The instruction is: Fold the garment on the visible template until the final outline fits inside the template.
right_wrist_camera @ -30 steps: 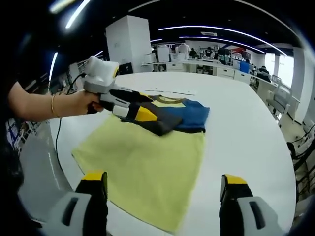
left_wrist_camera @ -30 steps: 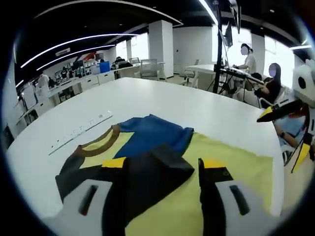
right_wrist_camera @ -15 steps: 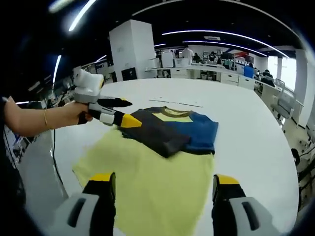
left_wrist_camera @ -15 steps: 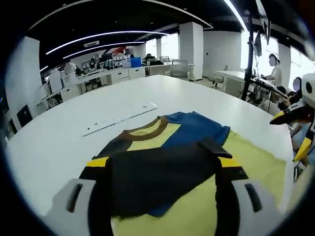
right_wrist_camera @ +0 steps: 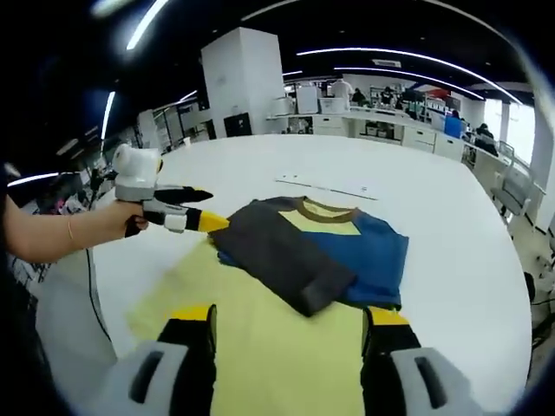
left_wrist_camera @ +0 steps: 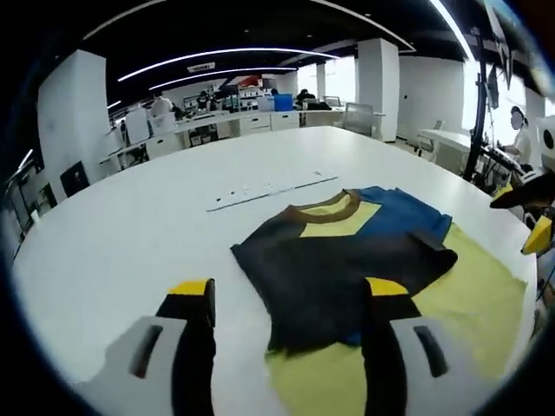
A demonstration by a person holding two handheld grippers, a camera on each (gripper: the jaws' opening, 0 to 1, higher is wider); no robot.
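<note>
one big white table (left_wrist_camera: 130, 234) carries everything, its pale top running back toward desks and a white column (right_wrist_camera: 232, 82) in the open office behind. on the table lies a yellow template sheet (right_wrist_camera: 277, 338), flat, and across its far end rests the garment (right_wrist_camera: 316, 251), a shirt with a dark grey half, a blue half, a yellow chest panel and a brown collar. one dark sleeve part is folded inward over the blue body; the garment's far edge and collar reach past the yellow sheet onto bare table. beyond the collar a thin white strip (left_wrist_camera: 270, 187) lies apart on the tabletop.

in the right gripper view the left gripper (right_wrist_camera: 201, 210) is held by a hand (right_wrist_camera: 121, 221) with a bracelet, jaws parted with nothing between them, its yellow tip just at the garment's dark edge. the right gripper (right_wrist_camera: 286, 316) hovers above the template, jaws spread wide and empty. in the left gripper view its own jaws also stand wide apart above the garment's near edge.
</note>
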